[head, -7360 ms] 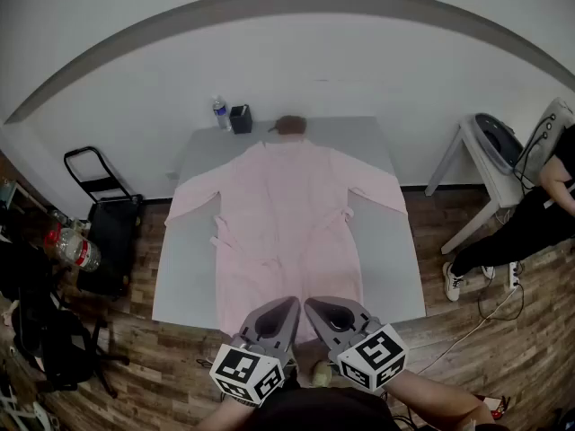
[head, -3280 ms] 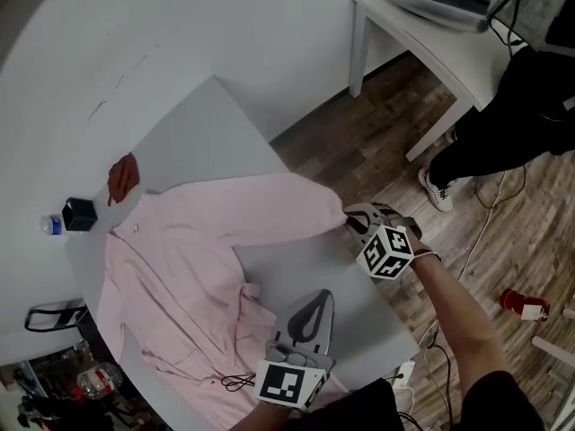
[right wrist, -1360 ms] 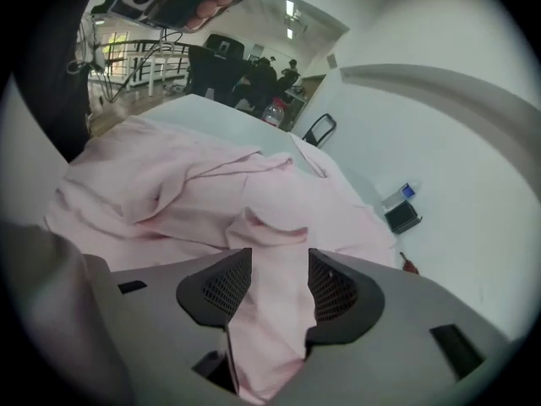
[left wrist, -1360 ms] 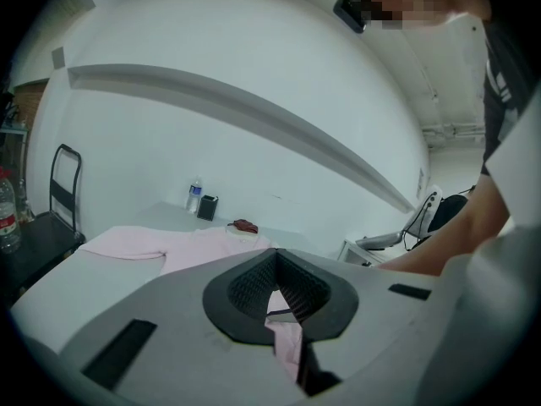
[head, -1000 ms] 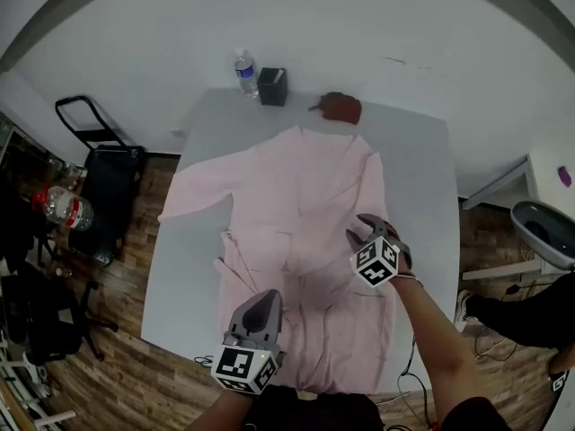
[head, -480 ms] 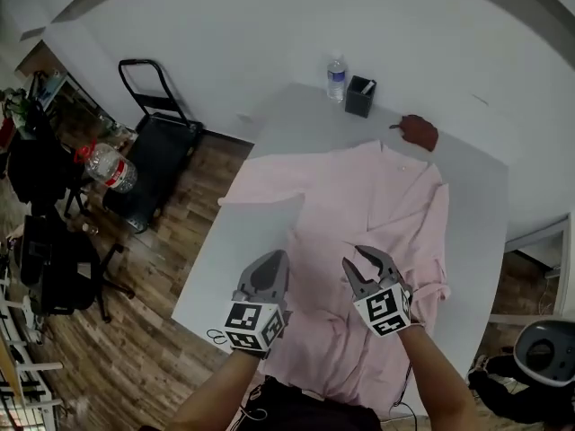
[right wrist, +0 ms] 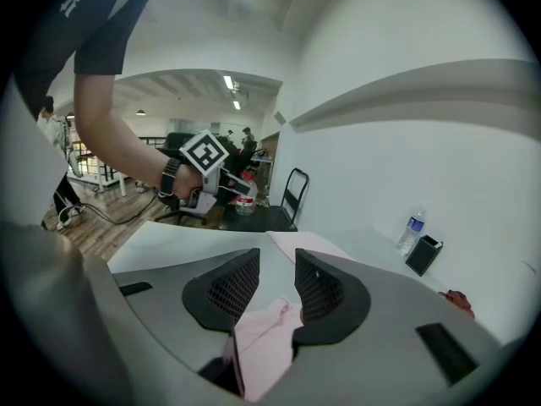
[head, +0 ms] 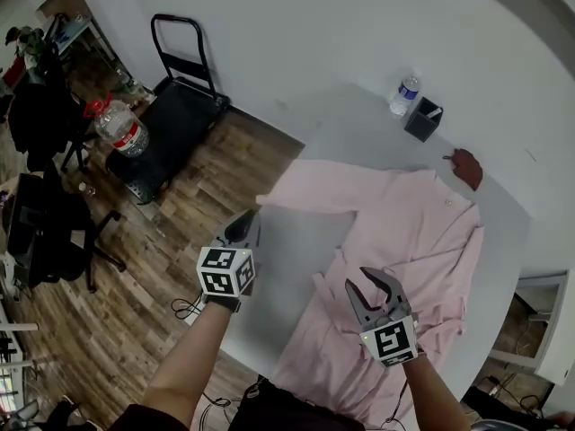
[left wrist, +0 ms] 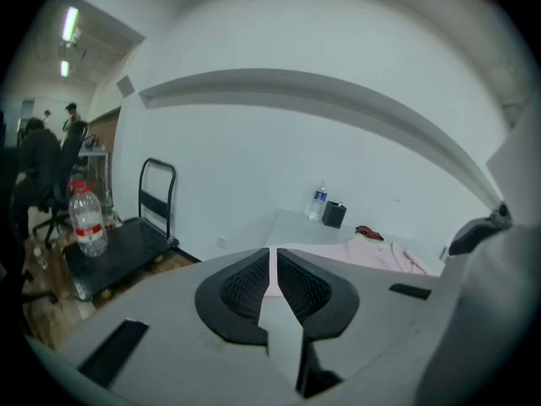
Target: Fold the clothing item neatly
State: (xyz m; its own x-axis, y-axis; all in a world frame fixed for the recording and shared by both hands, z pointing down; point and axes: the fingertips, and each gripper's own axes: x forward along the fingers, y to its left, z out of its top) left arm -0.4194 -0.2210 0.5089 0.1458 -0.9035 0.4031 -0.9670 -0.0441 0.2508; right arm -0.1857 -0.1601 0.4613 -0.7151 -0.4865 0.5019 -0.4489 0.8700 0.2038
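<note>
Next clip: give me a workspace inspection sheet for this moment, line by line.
Surface: grey table, partly bare.
Job's things: pink garment lying flat, one sleeve stretched sideways.
Clutter: water bottle, black holder, brown item at the far edge.
Grippers: left gripper shut, empty, near the cuff; right gripper jaws apart above the garment, gripping nothing.
Cables: black cable on the floor.
Surroundings: hand trolley with a large bottle, office chair.

Far edge: bottle [head: 406,93]; black cup [head: 423,119]

Grey table [head: 289,251]: pink robe [head: 406,233], bottle [head: 406,93], black cup [head: 423,119].
</note>
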